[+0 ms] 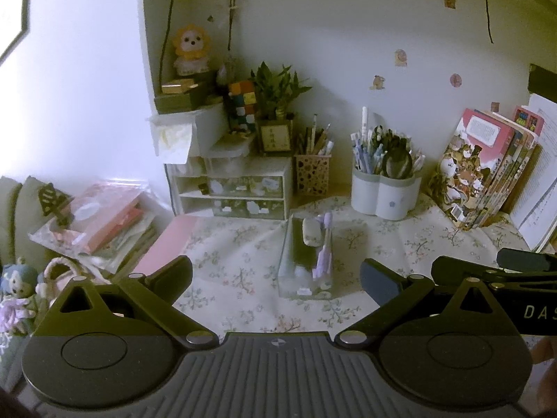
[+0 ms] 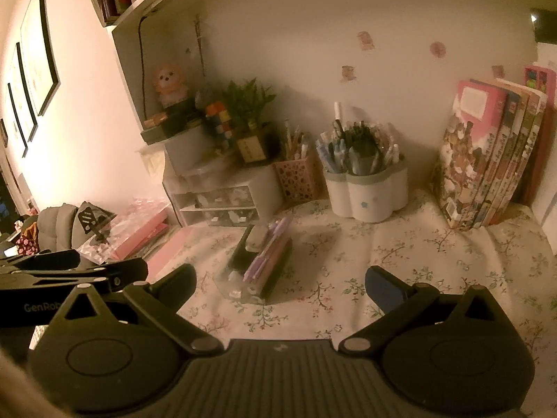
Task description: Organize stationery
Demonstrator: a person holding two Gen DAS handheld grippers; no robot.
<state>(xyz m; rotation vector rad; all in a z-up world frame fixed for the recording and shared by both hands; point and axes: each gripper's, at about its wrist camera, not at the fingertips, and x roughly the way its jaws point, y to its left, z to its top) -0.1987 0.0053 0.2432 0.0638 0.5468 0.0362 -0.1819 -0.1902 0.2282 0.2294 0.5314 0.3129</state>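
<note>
Both claws hover level over the floral desk, side by side: left gripper [image 1: 276, 278] and right gripper [image 2: 280, 284] spread wide, holding nothing. The clear pencil case [image 1: 306, 261] sits just ahead, between the fingers.

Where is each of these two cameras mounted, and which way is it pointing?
Left wrist view: sits on the left gripper, looks forward over the flowered tablecloth at the clear pencil case; its own two open fingers show, with the other gripper at the right edge.
Right wrist view: sits on the right gripper, faces the same desk; its open fingers show, the left gripper at the left edge.
Shared: pencil case, white pen holder, small drawers, leaning books, potted plant.
</note>
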